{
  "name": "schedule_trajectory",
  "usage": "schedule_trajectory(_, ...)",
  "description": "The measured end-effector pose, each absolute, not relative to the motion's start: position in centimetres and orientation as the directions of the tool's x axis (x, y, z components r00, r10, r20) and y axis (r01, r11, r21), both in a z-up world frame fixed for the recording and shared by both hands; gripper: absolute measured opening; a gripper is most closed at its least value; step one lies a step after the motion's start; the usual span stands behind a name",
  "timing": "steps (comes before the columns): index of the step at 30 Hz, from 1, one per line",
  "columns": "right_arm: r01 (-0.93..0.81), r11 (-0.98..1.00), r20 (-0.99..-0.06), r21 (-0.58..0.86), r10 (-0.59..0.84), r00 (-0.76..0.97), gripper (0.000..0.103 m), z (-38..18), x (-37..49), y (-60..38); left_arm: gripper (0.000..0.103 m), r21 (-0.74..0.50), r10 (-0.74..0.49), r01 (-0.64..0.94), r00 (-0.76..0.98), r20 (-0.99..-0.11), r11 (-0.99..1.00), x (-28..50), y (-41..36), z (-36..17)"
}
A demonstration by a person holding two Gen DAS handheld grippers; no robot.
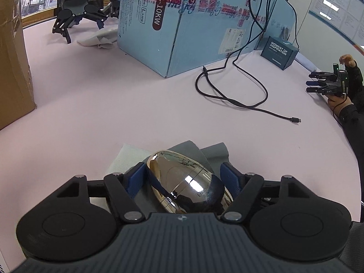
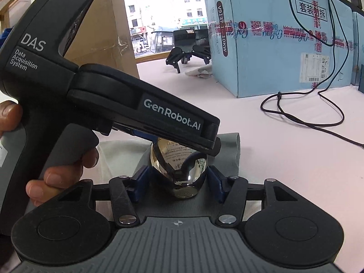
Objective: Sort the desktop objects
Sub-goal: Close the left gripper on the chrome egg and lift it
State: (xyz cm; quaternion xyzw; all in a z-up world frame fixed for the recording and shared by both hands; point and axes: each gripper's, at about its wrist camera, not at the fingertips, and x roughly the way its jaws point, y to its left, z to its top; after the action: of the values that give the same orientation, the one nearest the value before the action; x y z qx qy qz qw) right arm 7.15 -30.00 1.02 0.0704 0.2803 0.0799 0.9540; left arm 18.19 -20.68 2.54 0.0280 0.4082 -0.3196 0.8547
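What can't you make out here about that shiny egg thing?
- Left wrist view: whether the left gripper actually pinches the shiny mirror-finish egg-shaped object; the egg's near end sits behind the gripper body.
- Right wrist view: the egg's top is covered by the left gripper crossing it, and its label print is too small to read.
- Right wrist view: whether the right gripper touches the egg.

Open pink tabletop (image 1: 113, 95) ahead of the left gripper (image 1: 184, 177), wide bare stretch between the brown carton (image 1: 13, 63) at left and the big blue box (image 1: 193, 22) behind. Loose black cable (image 1: 232, 86) loops across the right-hand stretch, plug end free. From the right wrist, the other handheld unit (image 2: 113, 95) blocks the upper left, probably just above the chrome egg-shaped object (image 2: 182, 170).
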Motion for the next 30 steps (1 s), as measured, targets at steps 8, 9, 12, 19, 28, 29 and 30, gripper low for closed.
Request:
schedule_trajectory(8, -0.128, 0.972, -0.501, 0.198, 0.213, 0.839, 0.049, 1.2, 6.9, -30.2, 0.063, -0.216, -0.532, 0.559, 0.497, -0.686, 0.800, 17.5, -20.2, 3.1)
schedule_trajectory(9, -0.133, 0.971, -0.487, 0.200, 0.216, 0.846, 0.049, 1.3, 6.7, -30.2, 0.063, -0.218, -0.534, 0.557, 0.502, -0.680, 0.801, 17.4, -20.1, 3.3)
schedule_trajectory(12, -0.149, 0.968, -0.444, 0.201, 0.226, 0.867, 0.049, 1.7, 5.9, -30.3, 0.062, -0.213, -0.539, 0.557, 0.525, -0.659, 0.803, 16.7, -19.7, 4.2)
schedule_trajectory(19, -0.198, 0.959, -0.329, 0.205, 0.258, 0.908, 0.048, 4.1, 3.2, -30.2, 0.061, -0.153, -0.545, 0.573, 0.612, -0.574, 0.805, 13.4, -19.0, 7.7)
schedule_trajectory(28, -0.338, 0.928, -0.190, 0.159, 0.365, 0.911, 0.048, 8.8, -0.1, -26.7, 0.056, -0.115, -0.515, 0.522, 0.739, -0.435, 0.845, 8.1, -13.1, 13.6)
schedule_trajectory(29, -0.359, 0.922, -0.184, 0.147, 0.382, 0.906, 0.048, 9.3, -0.2, -25.8, 0.056, -0.113, -0.503, 0.507, 0.752, -0.426, 0.854, 7.7, -12.0, 13.9)
schedule_trajectory(30, -0.379, 0.916, -0.177, 0.134, 0.398, 0.900, 0.048, 9.8, -0.4, -24.7, 0.056, -0.112, -0.491, 0.492, 0.765, -0.417, 0.863, 7.2, -10.9, 14.2)
